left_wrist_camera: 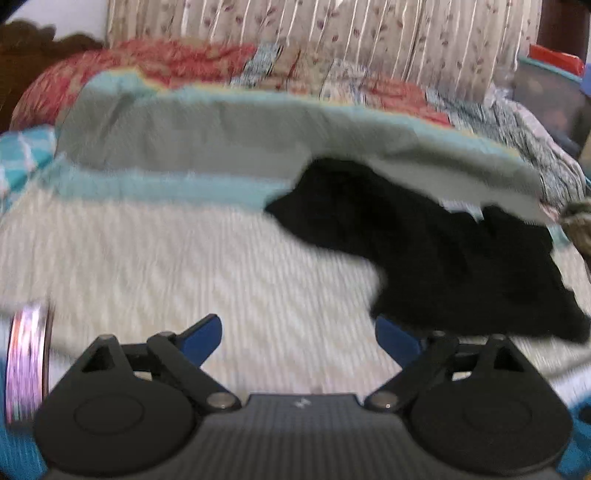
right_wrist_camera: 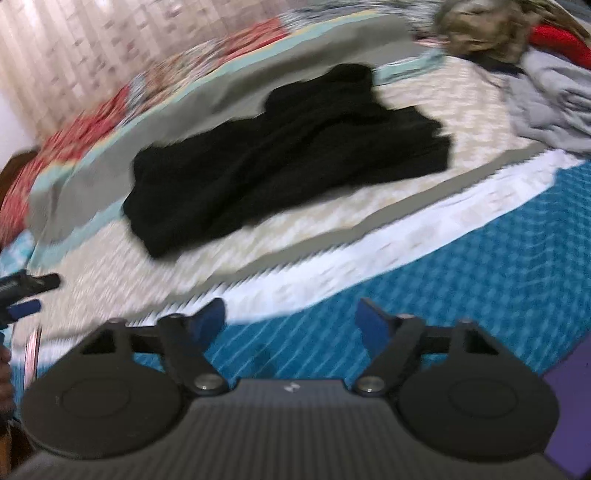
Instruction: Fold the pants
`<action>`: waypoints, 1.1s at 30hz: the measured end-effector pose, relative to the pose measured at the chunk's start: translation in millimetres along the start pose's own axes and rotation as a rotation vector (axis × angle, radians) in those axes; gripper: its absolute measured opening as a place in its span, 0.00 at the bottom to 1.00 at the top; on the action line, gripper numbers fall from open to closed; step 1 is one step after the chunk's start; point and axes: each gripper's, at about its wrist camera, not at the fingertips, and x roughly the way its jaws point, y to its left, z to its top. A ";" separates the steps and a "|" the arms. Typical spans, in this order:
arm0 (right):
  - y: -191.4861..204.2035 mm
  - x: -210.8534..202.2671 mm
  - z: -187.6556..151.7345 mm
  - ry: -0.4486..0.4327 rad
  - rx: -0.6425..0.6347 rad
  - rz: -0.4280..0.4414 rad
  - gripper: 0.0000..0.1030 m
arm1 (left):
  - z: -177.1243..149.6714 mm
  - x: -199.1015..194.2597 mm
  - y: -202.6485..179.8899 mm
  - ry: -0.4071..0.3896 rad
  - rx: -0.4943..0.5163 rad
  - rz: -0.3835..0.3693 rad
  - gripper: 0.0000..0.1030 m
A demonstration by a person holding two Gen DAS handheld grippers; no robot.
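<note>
Bedding covers nearly everything in both wrist views: a cream ribbed bedspread [left_wrist_camera: 177,258] spreads across the middle, with a grey-green blanket [left_wrist_camera: 229,136] edged in pale teal folded back along its far side. Beyond that lies a red floral quilt [left_wrist_camera: 122,70], and behind it hangs a striped, leaf-patterned curtain [left_wrist_camera: 332,33]. A blue patterned sheet [right_wrist_camera: 491,266] runs along the near edge in the right wrist view.

Black pants [right_wrist_camera: 280,155] lie rumpled on the cream bedspread, their far end resting against the folded blanket edge. A heap of grey cloth [right_wrist_camera: 554,103] sits to their right, apart from them, with a brown mottled fabric [right_wrist_camera: 480,29] beyond it.

Left gripper [left_wrist_camera: 299,338] hovers low over the bedspread, its blue fingers [left_wrist_camera: 203,338] spread wide with nothing between them; the near hem of the pants lies just at the right fingertip, and blur hides whether they touch. Right gripper [right_wrist_camera: 291,321] hangs over the blue sheet, well short of the pants, its fingers [right_wrist_camera: 373,328] also apart and empty. Both views are smeared with motion blur.
</note>
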 end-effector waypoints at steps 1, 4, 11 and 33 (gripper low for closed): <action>-10.9 1.9 8.7 -0.008 0.041 -0.007 0.70 | 15.3 12.5 1.4 -0.003 0.000 0.001 0.88; -29.9 6.6 26.6 -0.037 0.132 -0.017 0.71 | 55.4 63.9 6.7 0.046 -0.081 -0.038 0.85; -63.6 32.4 65.2 -0.091 0.272 -0.040 0.83 | 105.6 170.5 -3.6 0.099 -0.199 -0.037 0.99; -105.2 -21.8 124.2 -0.513 0.164 -0.235 0.26 | 100.1 5.0 112.4 -0.002 -0.453 -0.167 0.12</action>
